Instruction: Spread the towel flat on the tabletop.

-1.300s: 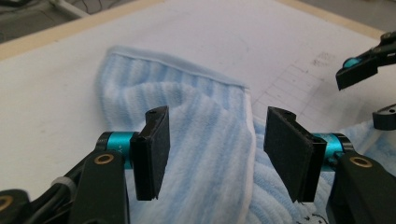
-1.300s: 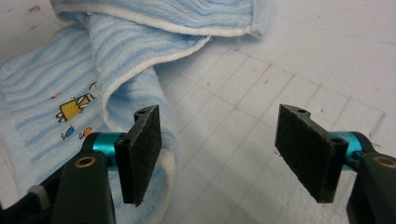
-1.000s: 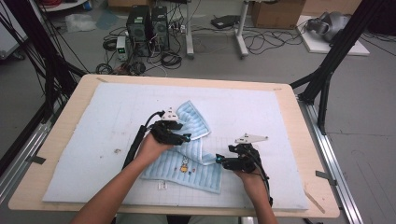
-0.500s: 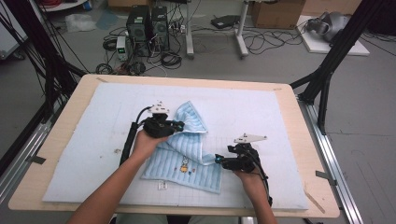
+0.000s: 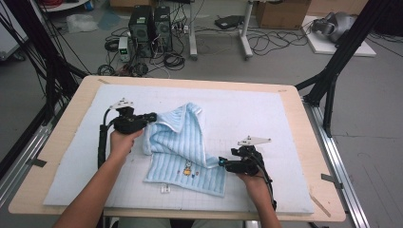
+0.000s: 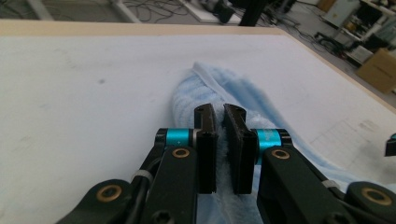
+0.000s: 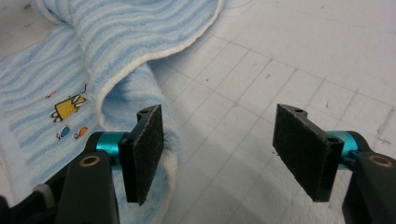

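Folding in progress, landmark: white mat [image 5: 266, 118].
- Right gripper [image 5: 227, 165]: near edge of mat, jaws wide, beside towel's lower right corner, gripping nothing.
- Blue towel [image 5: 183, 152]: mid-mat, far flap now hauled leftward.
- Left gripper [image 5: 151, 116]: farther left, jaws just closed, pinching towel edge.

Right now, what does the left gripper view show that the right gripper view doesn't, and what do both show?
Left gripper view: the left gripper with its jaws pinched shut on a fold of the blue towel, having just closed on it, and the table's wooden edge. Right gripper view: the right gripper with jaws standing open beside the towel's edge, and the towel's small embroidered picture. Both show the striped towel on the white mat.
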`<state>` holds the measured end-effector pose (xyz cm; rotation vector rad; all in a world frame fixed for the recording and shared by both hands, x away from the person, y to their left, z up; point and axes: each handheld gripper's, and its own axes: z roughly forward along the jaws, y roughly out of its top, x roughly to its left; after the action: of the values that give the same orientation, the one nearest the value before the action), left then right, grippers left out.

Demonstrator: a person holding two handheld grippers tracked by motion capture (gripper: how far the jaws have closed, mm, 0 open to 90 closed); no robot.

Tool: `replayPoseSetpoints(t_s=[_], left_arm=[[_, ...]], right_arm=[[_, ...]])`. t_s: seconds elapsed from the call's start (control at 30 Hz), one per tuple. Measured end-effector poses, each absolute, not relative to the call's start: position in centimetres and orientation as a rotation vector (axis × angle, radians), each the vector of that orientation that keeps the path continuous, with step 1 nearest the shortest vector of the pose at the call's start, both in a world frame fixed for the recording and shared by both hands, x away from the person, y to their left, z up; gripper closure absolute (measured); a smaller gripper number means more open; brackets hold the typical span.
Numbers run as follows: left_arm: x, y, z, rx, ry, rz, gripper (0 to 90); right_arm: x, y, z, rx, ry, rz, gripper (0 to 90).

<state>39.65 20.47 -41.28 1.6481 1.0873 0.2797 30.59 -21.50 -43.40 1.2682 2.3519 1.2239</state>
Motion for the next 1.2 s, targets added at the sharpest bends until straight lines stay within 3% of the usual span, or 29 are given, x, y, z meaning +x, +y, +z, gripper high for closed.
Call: replayPoseSetpoints(t_s=[0.27,0.47,0.8,1.1,1.2], left_arm=[[39.1,23.9,-43.4,1.638,1.196,0.291,80.1],[38.7,24.3,-43.3,1.704,1.181,0.386,53.8],[39.0,19.5,-41.7,1.846,0.904,0.324,53.7],[39.8,16.0,-43.3,2.011,0.886,0.303,51.9],[39.8,15.5,-43.7,2.067,0.876,0.329,56.2]], right_arm=[[30.7,-21.0,-43.5,1.264,2.360,1.215,33.6],[30.7,-20.8,-43.5,1.265,2.359,1.215,33.7],[30.7,-20.5,-43.6,1.263,2.366,1.206,33.7],[30.7,-20.7,-43.5,1.260,2.365,1.216,33.7],[30.8,-20.7,-43.6,1.255,2.366,1.215,33.7]])
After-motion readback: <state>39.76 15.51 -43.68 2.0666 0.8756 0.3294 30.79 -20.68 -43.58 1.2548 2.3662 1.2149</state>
